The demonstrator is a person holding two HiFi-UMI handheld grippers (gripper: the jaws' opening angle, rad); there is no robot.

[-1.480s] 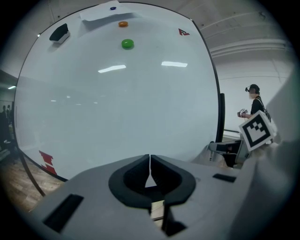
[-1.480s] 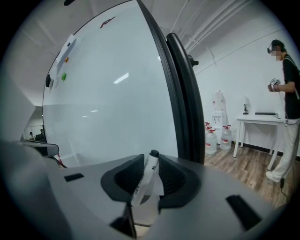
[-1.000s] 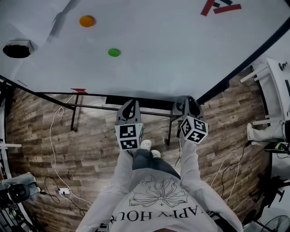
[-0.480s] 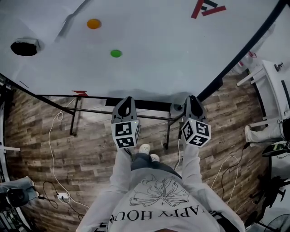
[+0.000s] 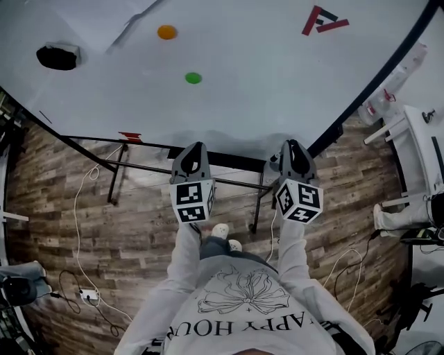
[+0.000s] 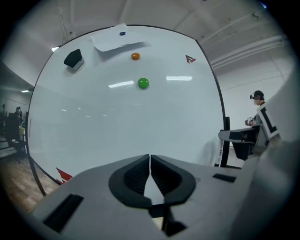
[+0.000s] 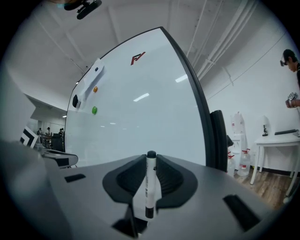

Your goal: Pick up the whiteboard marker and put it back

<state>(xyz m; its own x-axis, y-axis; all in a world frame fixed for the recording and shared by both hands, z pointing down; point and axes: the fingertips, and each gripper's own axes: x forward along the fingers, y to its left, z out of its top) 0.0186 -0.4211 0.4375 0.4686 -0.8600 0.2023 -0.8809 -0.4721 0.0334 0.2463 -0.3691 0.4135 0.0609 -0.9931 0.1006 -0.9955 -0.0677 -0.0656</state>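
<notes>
As the pictures stand, the pick-up half of the task reads as done and the return half as not yet done.

1. White-barrelled whiteboard marker with black ends: upright between the jaws of the right gripper, pads pressed on its barrel, one black end just above the jaw tips. It is carried off any surface, in front of the board.
2. Left gripper: jaws drawn together to a hairline, nothing between them. It is level with the right one and apart from it.
3. Large white whiteboard with black frame: both grippers face it near its lower edge; neither appears to touch it.
4. On the board, well above the grippers: round green magnet, round orange magnet, black eraser block, red angular logo.
5. Dark ledge along the board's lower edge: probably the marker's place, by judgement only.

Remaining: carry the marker to its resting place, set it down, release.
</notes>
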